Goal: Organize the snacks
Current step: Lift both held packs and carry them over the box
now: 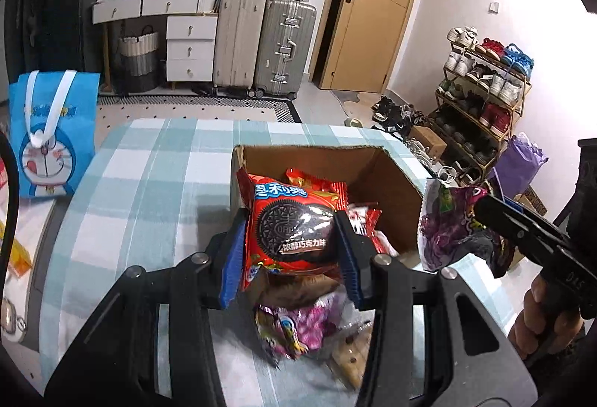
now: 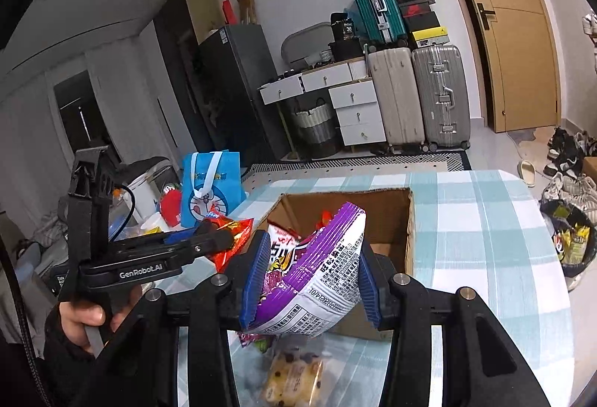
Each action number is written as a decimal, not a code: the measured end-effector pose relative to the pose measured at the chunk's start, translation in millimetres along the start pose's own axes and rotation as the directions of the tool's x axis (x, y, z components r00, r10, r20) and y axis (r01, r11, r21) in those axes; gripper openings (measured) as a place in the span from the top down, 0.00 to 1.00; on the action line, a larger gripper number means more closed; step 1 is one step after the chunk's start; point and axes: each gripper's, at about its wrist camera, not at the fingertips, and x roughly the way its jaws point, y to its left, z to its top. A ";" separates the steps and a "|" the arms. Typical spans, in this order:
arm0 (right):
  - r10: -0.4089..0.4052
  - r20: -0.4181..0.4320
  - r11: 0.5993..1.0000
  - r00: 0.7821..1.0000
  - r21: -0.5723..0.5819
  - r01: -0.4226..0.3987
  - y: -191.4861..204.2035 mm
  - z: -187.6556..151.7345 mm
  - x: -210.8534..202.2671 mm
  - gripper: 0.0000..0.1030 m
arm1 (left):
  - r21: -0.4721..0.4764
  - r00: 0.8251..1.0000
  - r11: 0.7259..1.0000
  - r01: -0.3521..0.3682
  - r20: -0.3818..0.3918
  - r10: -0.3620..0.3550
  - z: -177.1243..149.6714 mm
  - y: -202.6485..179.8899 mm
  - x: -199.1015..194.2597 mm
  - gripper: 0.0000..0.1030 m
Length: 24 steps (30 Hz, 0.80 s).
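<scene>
Both grippers hung just short of the cardboard box (image 1: pixel 391 179): the left gripper (image 1: pixel 293 246) clamped on a red Oreo packet (image 1: pixel 294 224), the right gripper (image 2: pixel 311 280) on a purple snack bag (image 2: pixel 321 269). Each load wanted carrying past the box's near rim before release.

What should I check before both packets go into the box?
1. Left hand-held gripper clamped on red Oreo packet: ok.
2. Right hand-held gripper clamped on purple packet: ok.
3. Cardboard box open at top: ok.
4. Free room inside box: ok, right part looks bare.
5. Loose snacks left on checked tablecloth: not ok.
6. Grip firmness: cannot tell.
</scene>
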 end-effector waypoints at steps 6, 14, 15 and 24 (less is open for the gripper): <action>-0.032 -0.003 0.999 0.999 0.011 0.032 -11.9 7.6 17.1 0.57 | 0.024 1.000 0.999 -0.030 -0.003 0.030 10.2 1.5 21.1 0.60; -0.074 -0.013 0.997 0.997 0.008 0.074 -25.2 12.3 39.5 0.57 | 0.028 1.000 1.000 0.007 -0.011 -0.006 21.6 0.8 47.7 0.60; -0.077 -0.016 0.997 0.997 0.004 0.077 -25.9 12.0 42.6 0.57 | 0.027 1.000 1.000 0.013 -0.018 -0.013 22.1 -0.1 52.1 0.60; -0.085 -0.062 0.996 0.994 -0.032 0.084 -28.4 6.0 70.8 0.57 | 0.044 0.997 0.998 0.038 -0.062 -0.035 21.1 -10.9 89.1 0.60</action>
